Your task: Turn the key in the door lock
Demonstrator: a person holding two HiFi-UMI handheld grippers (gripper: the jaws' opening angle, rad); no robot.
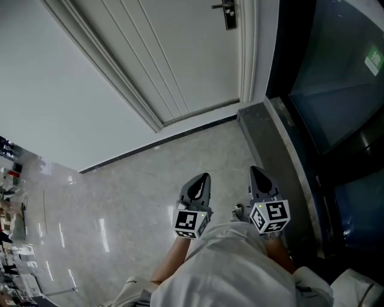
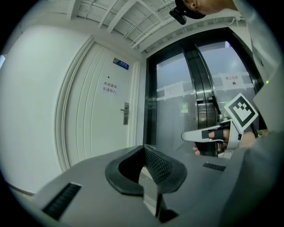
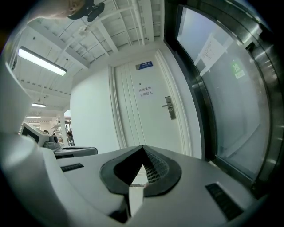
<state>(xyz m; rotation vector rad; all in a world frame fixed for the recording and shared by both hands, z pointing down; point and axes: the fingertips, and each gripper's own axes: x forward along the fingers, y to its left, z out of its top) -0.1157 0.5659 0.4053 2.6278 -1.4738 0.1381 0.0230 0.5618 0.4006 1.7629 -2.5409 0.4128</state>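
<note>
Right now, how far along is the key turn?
Nothing done. The door is shut; its lock sits well ahead, untouched. Left claw and right claw are both closed, holding nothing. Still to do: reach the lock, grip the key, turn it. No key visible at this size.

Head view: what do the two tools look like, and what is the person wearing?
Left tool and right tool: grey shells tapering to a point, with dark textured pads inside. Each carries a white cube with black square markers. No cables visible. The person wears a light top.
</note>
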